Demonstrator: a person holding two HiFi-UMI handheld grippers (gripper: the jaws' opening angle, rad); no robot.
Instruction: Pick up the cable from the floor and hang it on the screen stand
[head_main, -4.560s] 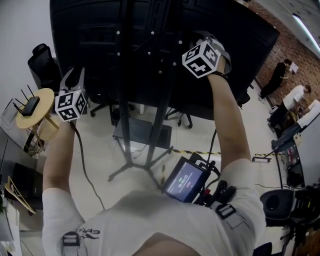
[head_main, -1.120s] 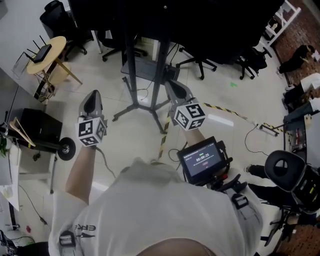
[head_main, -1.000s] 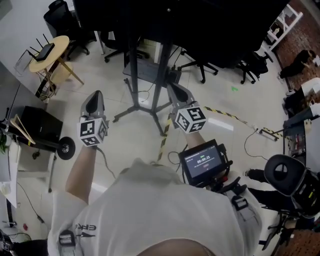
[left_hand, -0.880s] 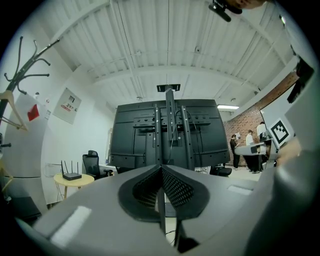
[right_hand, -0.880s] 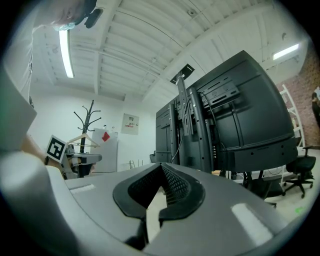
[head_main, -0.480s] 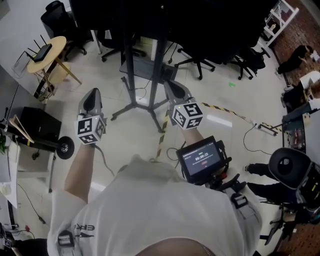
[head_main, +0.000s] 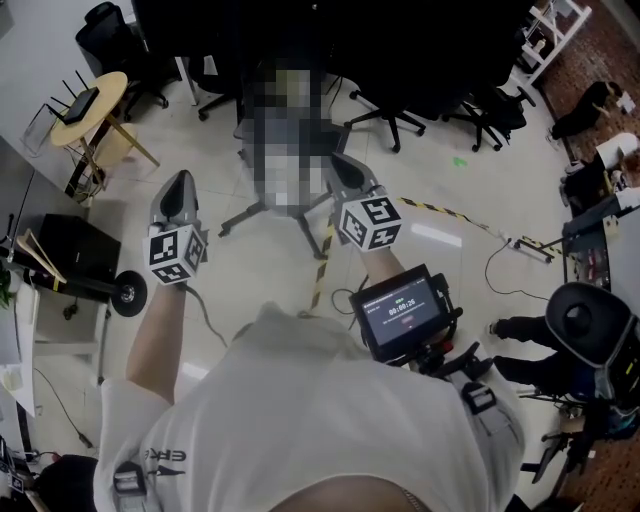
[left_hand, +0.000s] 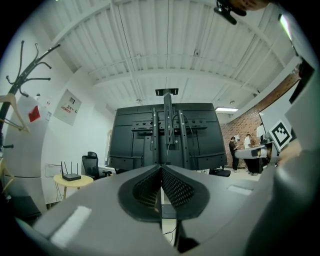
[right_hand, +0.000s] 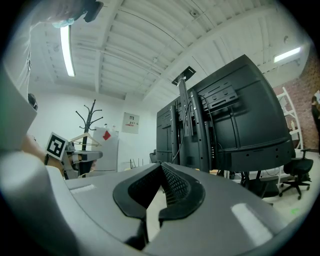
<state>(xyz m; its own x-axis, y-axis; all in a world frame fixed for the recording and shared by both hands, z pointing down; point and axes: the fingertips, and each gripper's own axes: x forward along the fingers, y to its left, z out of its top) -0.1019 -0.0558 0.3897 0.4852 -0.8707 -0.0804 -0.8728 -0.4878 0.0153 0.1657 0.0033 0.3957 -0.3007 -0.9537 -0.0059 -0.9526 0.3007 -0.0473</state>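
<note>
The big black screen (head_main: 400, 40) stands on its black stand (left_hand: 167, 130), seen from the back; part of the stand is hidden in the head view. Thin cables (left_hand: 184, 120) run along the stand's posts, and I cannot tell which is the task's cable. My left gripper (head_main: 180, 180) is held level in front of the stand's left leg (head_main: 240, 215), shut with nothing in it (left_hand: 161, 166). My right gripper (head_main: 337, 163) is beside the stand's right side, also shut and empty (right_hand: 161, 164). The stand (right_hand: 187, 125) rises just beyond its jaws.
Yellow-black tape (head_main: 322, 265) lies on the floor under the grippers. A power strip (head_main: 522, 245) with a cable lies to the right. A round wooden table (head_main: 95, 100) with a router stands left, office chairs (head_main: 410, 110) behind the stand, a wheeled cart (head_main: 130, 292) at left.
Several seconds ago both grippers were raised against the back of the screen; now they are lowered and drawn back in front of me. Over the last second they have barely moved.
</note>
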